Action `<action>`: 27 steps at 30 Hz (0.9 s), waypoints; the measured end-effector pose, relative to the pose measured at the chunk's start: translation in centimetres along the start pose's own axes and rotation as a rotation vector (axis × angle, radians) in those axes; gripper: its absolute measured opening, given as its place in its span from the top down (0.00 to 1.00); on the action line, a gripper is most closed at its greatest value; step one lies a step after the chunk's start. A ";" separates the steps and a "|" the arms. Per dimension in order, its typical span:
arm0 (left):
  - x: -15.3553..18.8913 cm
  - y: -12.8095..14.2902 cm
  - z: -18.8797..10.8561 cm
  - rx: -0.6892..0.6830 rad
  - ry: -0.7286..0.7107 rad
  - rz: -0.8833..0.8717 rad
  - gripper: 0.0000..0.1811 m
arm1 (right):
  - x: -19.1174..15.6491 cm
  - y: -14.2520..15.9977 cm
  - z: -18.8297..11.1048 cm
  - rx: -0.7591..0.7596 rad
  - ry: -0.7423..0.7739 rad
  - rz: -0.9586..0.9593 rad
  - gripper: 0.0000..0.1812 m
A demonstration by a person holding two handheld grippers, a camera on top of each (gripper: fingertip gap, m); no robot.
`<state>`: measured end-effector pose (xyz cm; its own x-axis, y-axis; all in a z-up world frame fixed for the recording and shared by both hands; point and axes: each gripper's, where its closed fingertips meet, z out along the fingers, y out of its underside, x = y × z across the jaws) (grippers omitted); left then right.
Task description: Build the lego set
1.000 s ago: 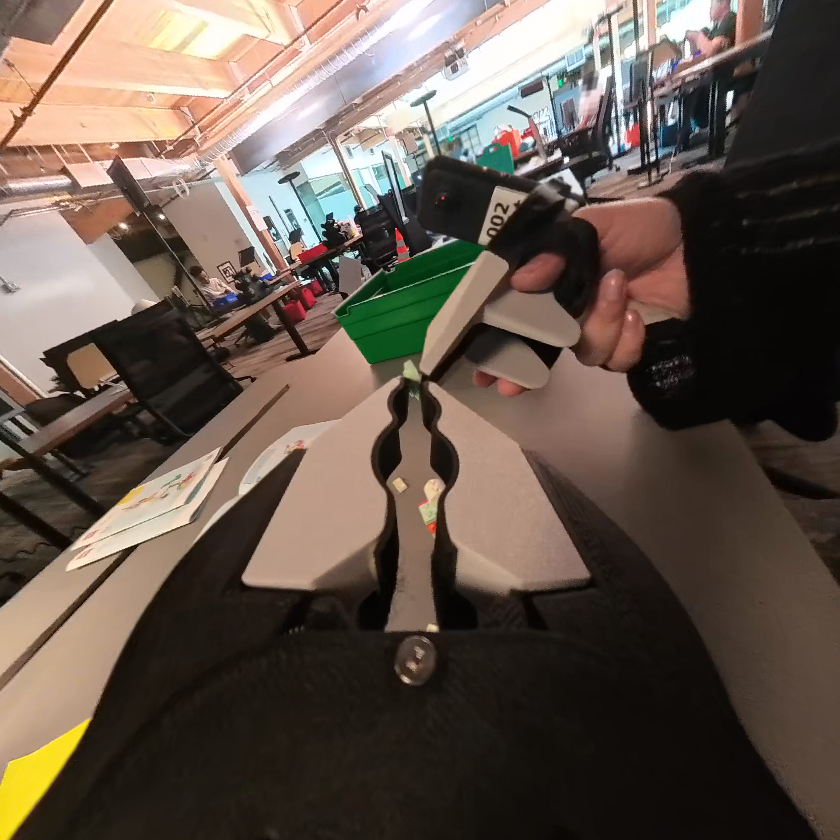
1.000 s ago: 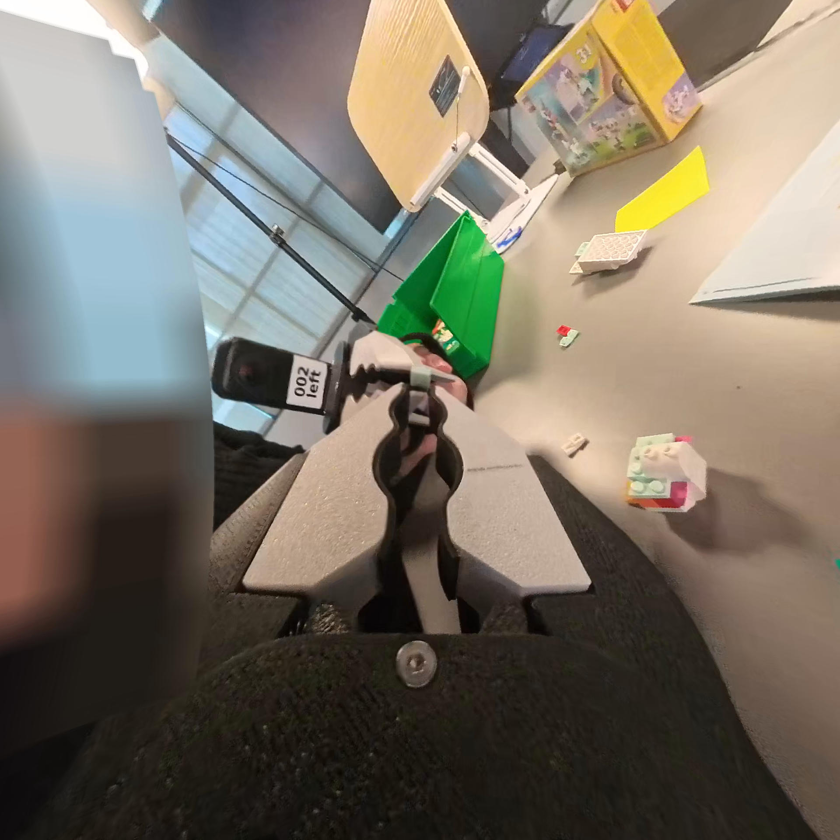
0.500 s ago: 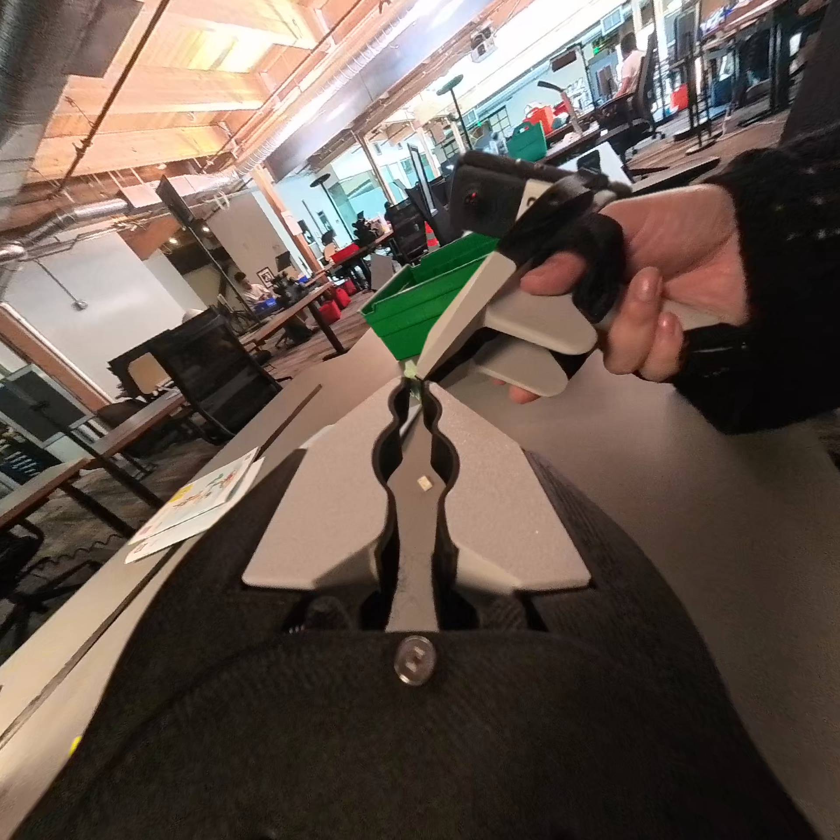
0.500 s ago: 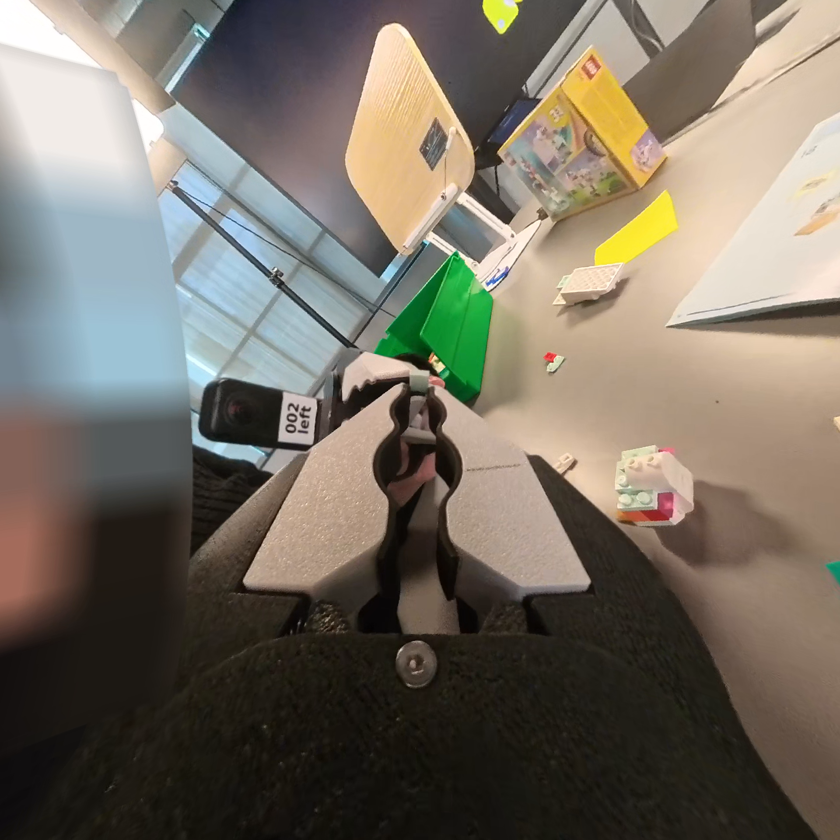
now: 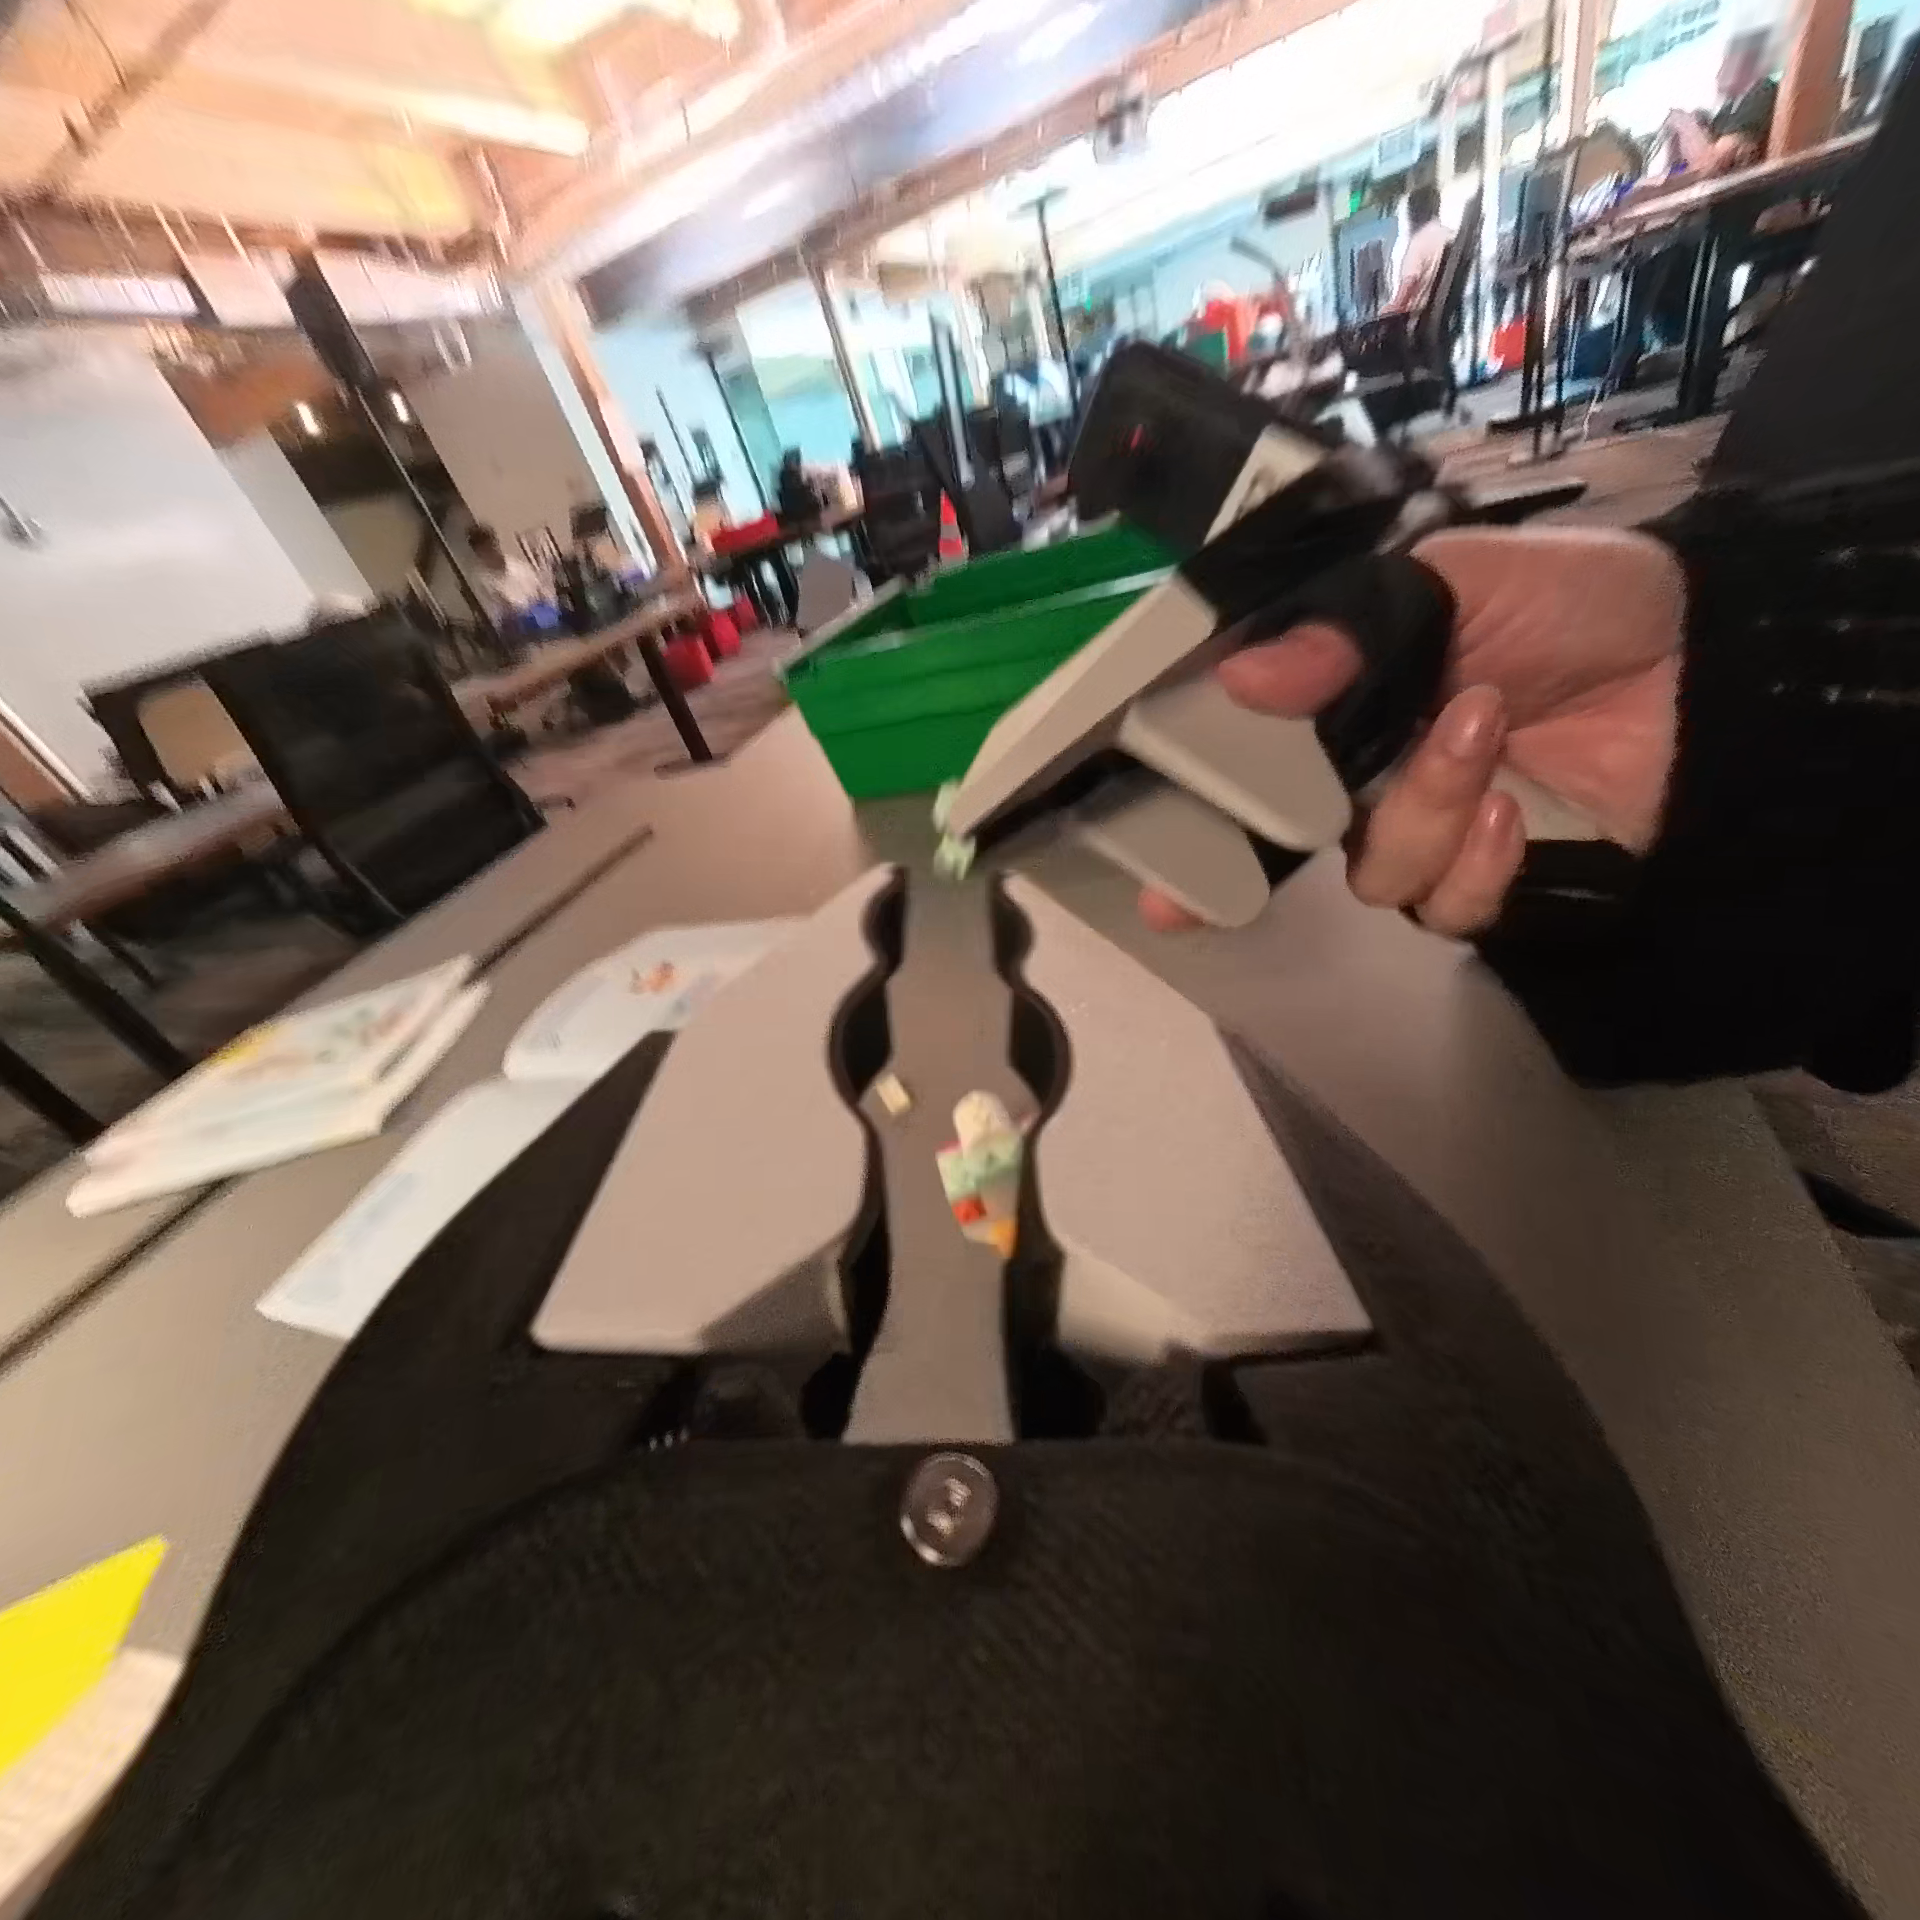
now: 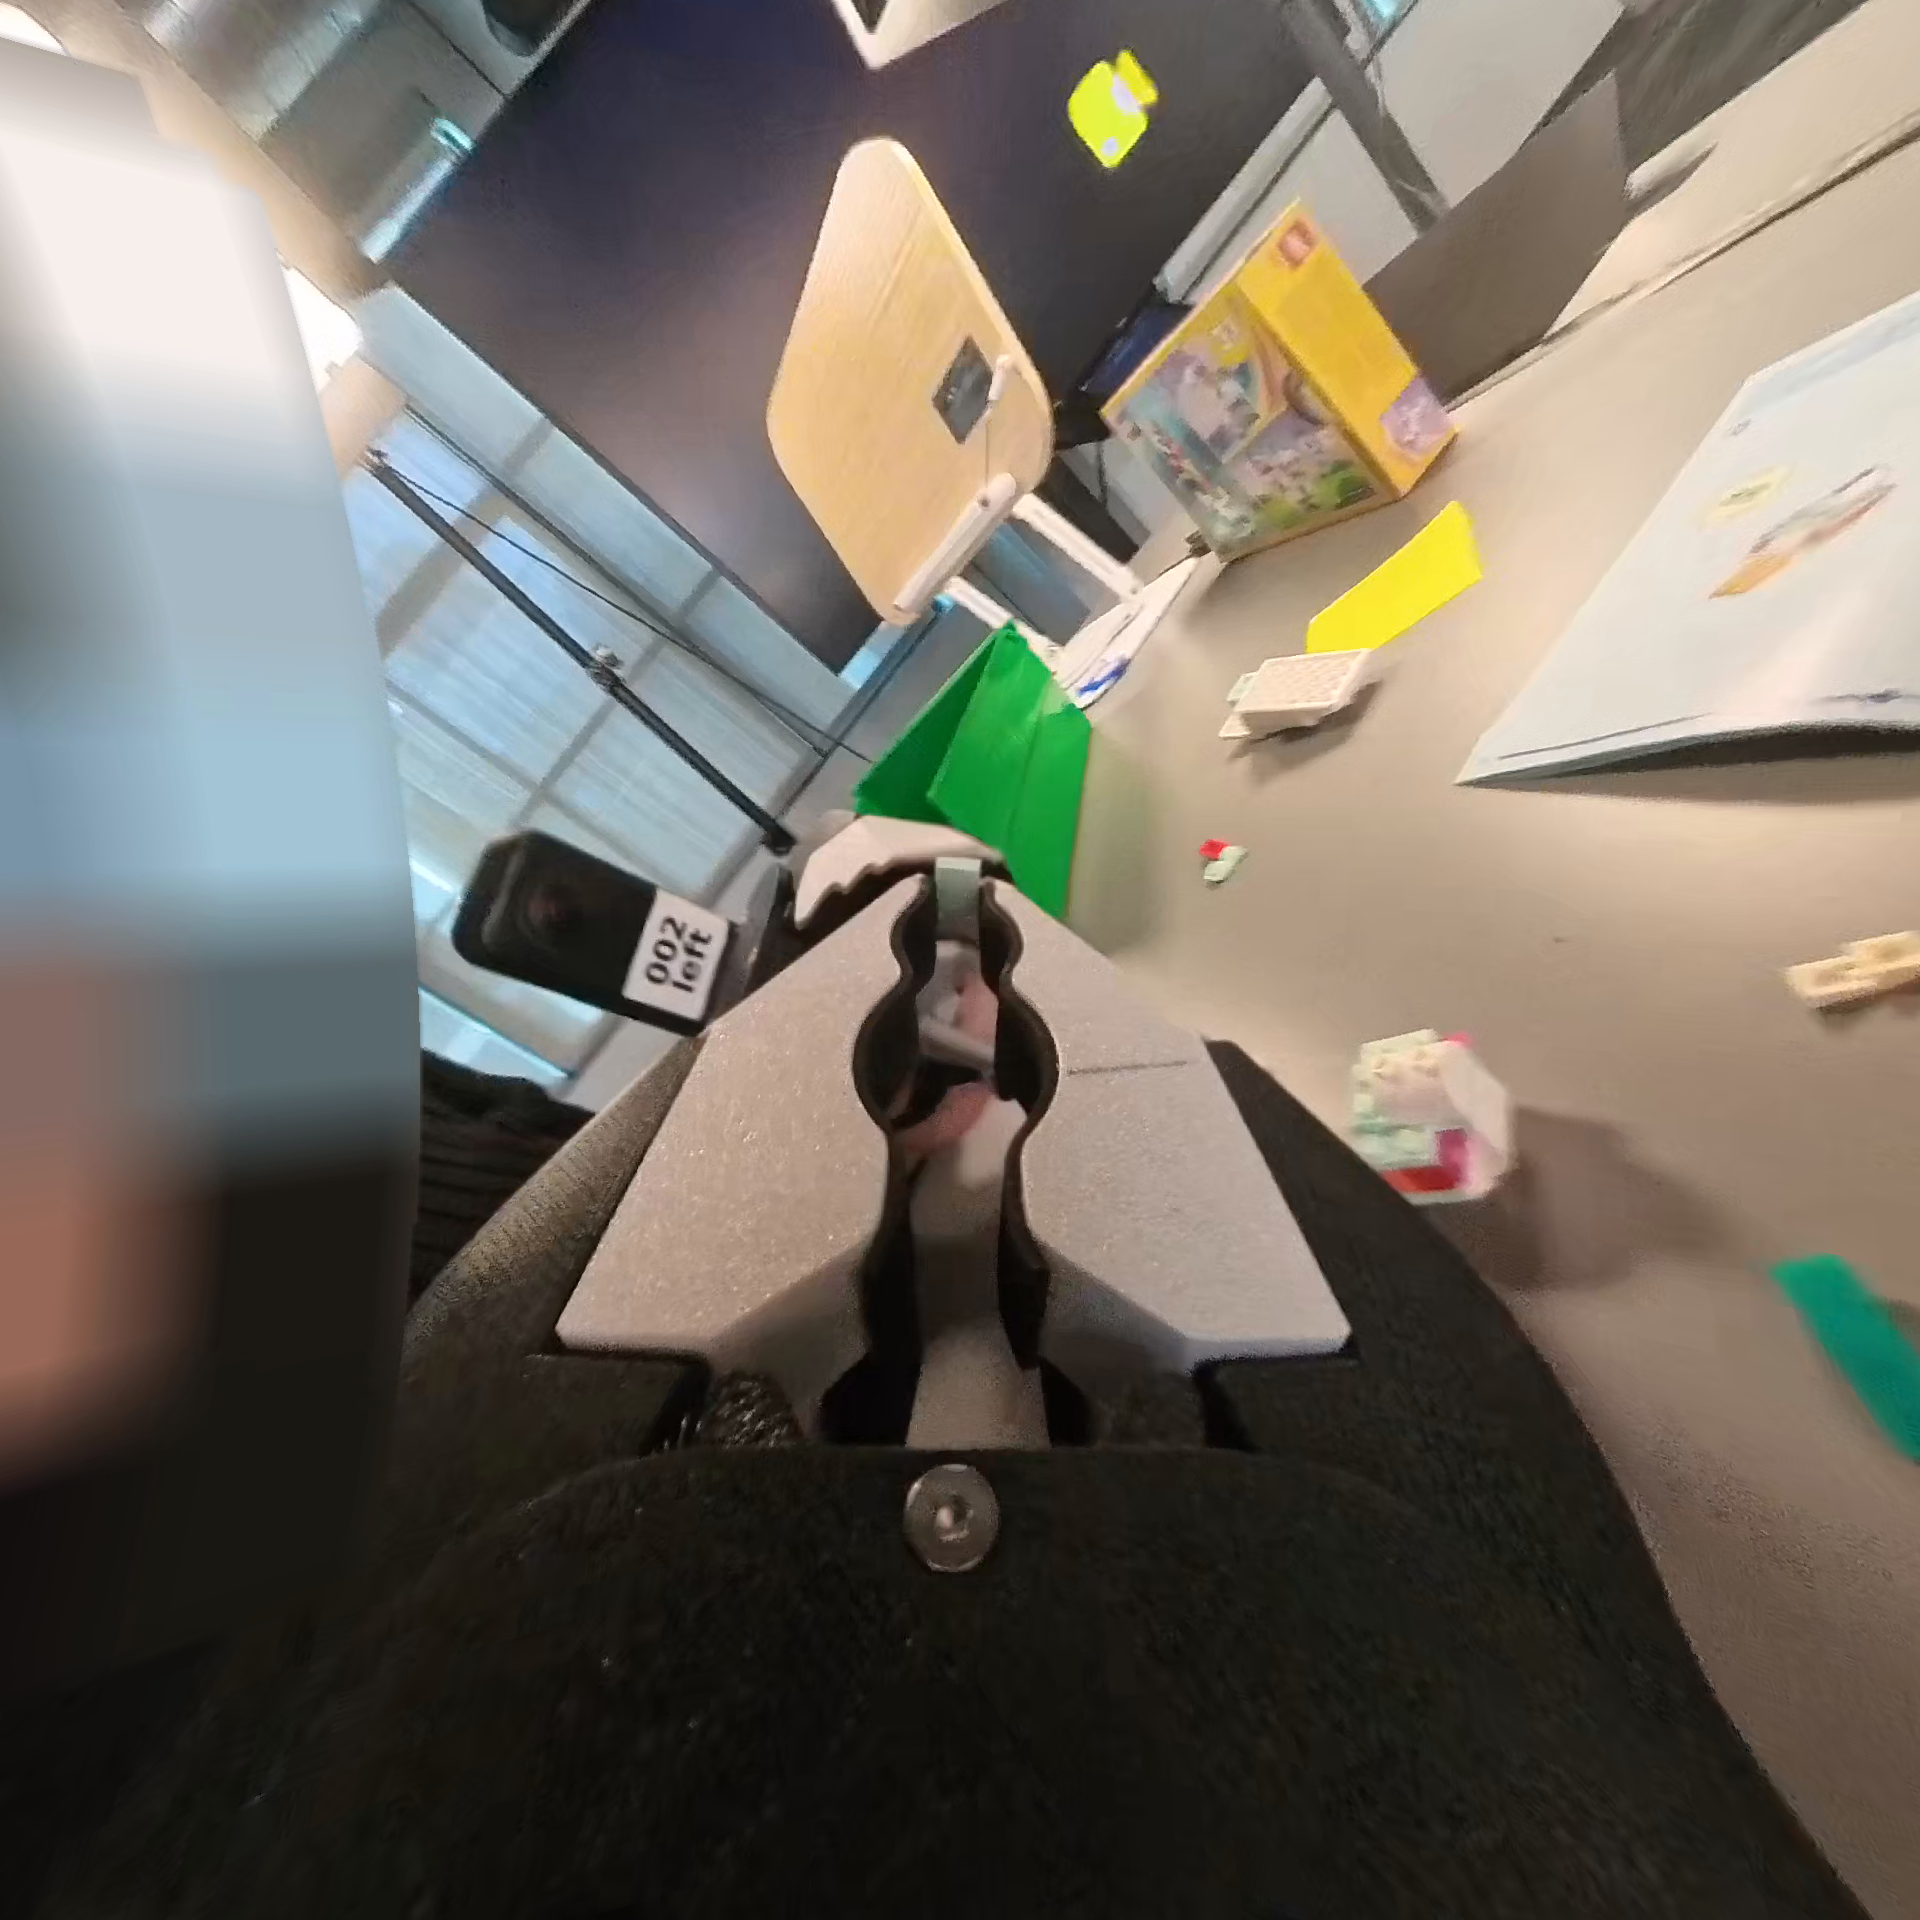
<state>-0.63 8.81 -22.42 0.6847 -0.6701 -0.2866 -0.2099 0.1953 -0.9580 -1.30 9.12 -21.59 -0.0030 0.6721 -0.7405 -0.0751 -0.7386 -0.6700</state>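
Observation:
My right gripper [image 6: 956,896] is shut on a small pale green lego piece [image 6: 954,878], held in the air. In the left wrist view that gripper [image 5: 961,826] shows just beyond my fingertips with the piece [image 5: 951,847] at its tip. My left gripper [image 5: 951,894] is open and empty, its jaws parted just below the piece. A small white, mint and red lego build [image 5: 982,1164] stands on the grey table [image 5: 1558,1351]; it also shows in the right wrist view [image 6: 1429,1122]. A tiny white piece [image 5: 894,1096] lies beside it.
A green bin [image 5: 935,665] stands at the table's far side. Instruction booklets [image 5: 281,1070], a yellow sheet [image 6: 1397,582], the lego box [image 6: 1278,395], a white studded plate [image 6: 1304,686], small red and green pieces [image 6: 1221,857] and a teal plate [image 6: 1860,1351] lie around.
My left gripper has opened and let go of the pale green piece. The right gripper still holds it. Both views are blurred by motion.

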 end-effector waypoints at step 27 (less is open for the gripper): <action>2.0 12.0 3.4 -0.674 0.216 -0.292 0.77 | 9.0 3.5 -2.7 -1.160 0.306 -1.216 0.97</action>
<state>0.62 12.20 -34.48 0.6409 -0.7659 0.0514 -0.4694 -0.4440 -0.7632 1.13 12.46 -30.69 -0.3091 0.9031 0.2980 0.8209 0.4116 -0.3958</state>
